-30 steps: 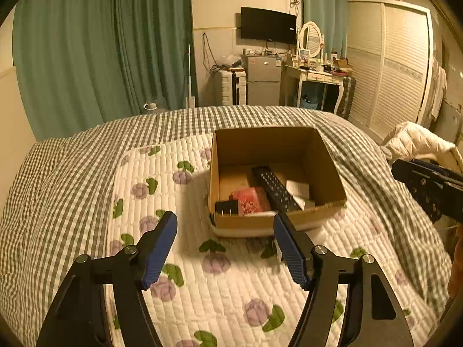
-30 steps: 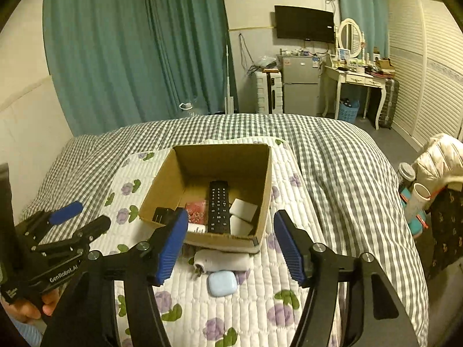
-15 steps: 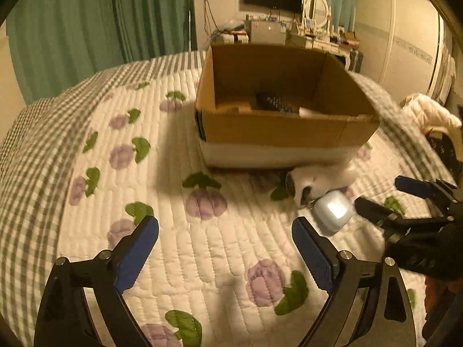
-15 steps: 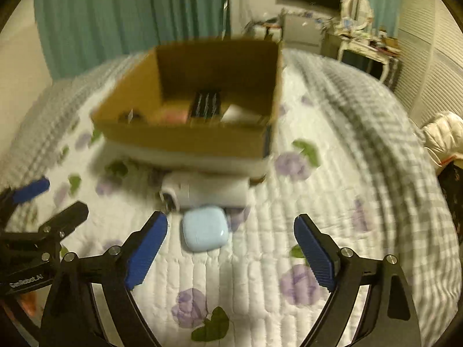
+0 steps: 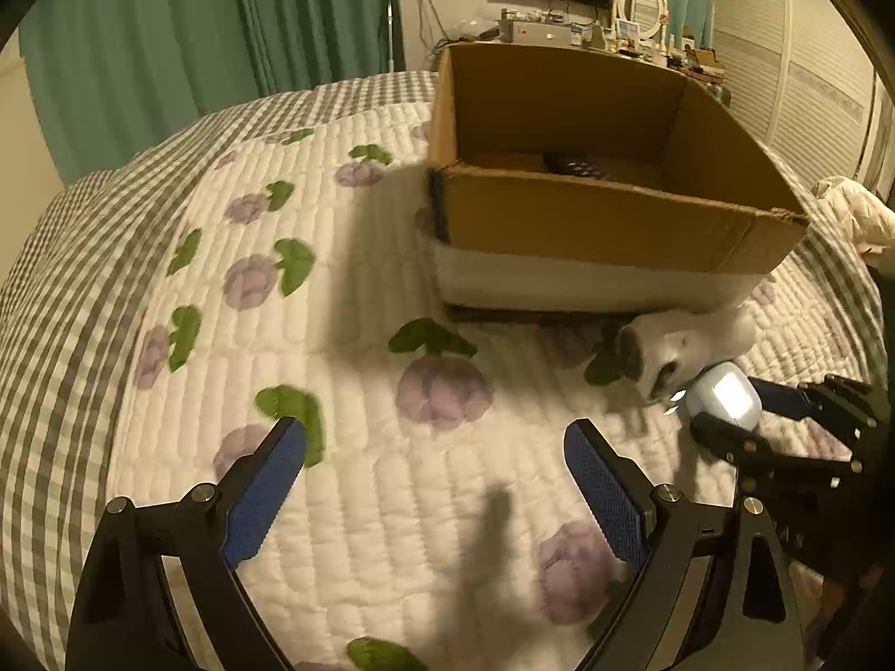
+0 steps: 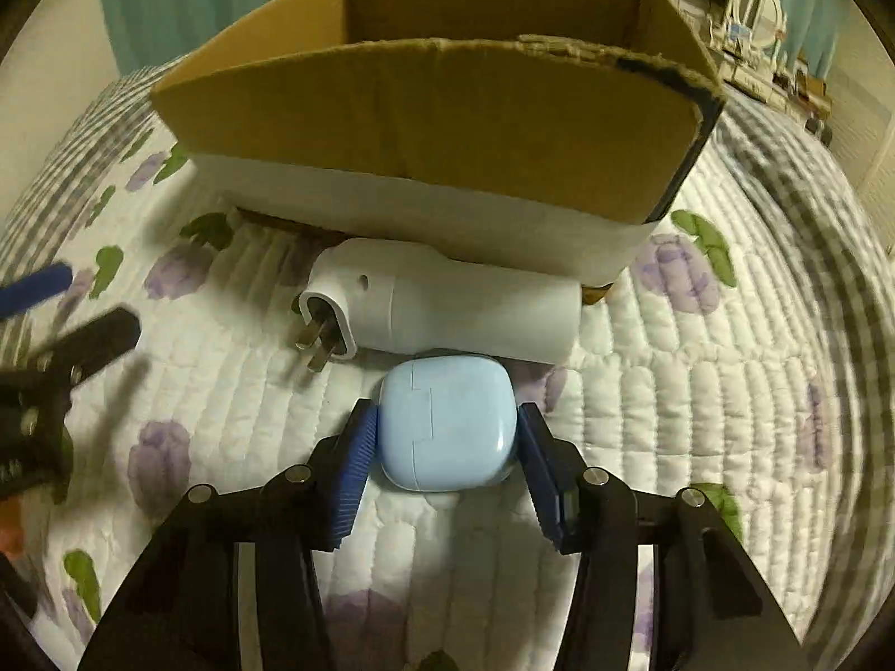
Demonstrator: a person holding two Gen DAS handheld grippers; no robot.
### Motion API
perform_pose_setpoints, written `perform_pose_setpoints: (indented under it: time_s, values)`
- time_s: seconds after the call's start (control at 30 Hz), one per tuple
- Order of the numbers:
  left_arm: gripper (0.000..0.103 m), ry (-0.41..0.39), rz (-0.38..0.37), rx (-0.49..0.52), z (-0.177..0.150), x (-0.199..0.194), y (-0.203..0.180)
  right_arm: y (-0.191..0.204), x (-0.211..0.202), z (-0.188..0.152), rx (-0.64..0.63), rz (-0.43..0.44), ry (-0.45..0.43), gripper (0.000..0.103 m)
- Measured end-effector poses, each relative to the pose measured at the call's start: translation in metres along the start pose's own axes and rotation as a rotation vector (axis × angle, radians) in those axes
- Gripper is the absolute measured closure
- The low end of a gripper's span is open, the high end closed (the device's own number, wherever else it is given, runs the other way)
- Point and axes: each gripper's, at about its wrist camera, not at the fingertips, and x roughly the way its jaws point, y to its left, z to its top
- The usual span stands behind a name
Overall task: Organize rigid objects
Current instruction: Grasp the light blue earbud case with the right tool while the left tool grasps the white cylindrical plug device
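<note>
right gripper (image 6: pixel 447 436) – closed on blue case (image 6: pixel 447 422) beside white charger (image 6: pixel 447 305) | left gripper (image 5: pixel 433 481) – held wide apart, nothing gripped

Quilted bed (image 6: pixel 699 391) (floral print) bearing box (image 6: pixel 436 128), white plug (image 6: pixel 447 307) against box, blue case (image 6: pixel 447 425) touching plug.

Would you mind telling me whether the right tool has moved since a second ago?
Yes. The right tool has come down and forward toward the cardboard box, and now flanks the blue case lying before the white charger.
</note>
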Motion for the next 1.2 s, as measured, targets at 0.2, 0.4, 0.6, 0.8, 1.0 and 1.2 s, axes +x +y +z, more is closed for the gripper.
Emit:
perform_pose_setpoints:
  time_s: [0.2, 0.4, 0.6, 0.8, 1.0, 1.2]
  values:
    - [0.008, 0.002, -0.051, 0.082, 0.014, 0.001, -0.043, -0.049, -0.033, -0.002, 0.176, -0.047, -0.044, 0.053]
    - [0.008, -0.004, -0.085, 0.209, 0.025, 0.018, -0.090, -0.088, -0.037, -0.002, 0.284, -0.070, -0.050, 0.053]
    - [0.010, 0.018, -0.132, 0.242, 0.028, 0.044, -0.119, -0.103, -0.029, -0.009, 0.320, -0.071, -0.028, 0.053]
    - [0.037, 0.030, -0.126, 0.292, 0.024, 0.052, -0.132, -0.106, -0.024, -0.005, 0.321, -0.053, -0.028, 0.053]
    - [0.046, 0.038, -0.163, 0.252, 0.016, 0.036, -0.117, -0.109, -0.030, -0.011, 0.331, -0.041, -0.024, 0.053]
    - [0.046, 0.022, -0.154, 0.227, 0.012, 0.008, -0.100, -0.100, -0.053, -0.014, 0.318, -0.033, -0.040, 0.053]
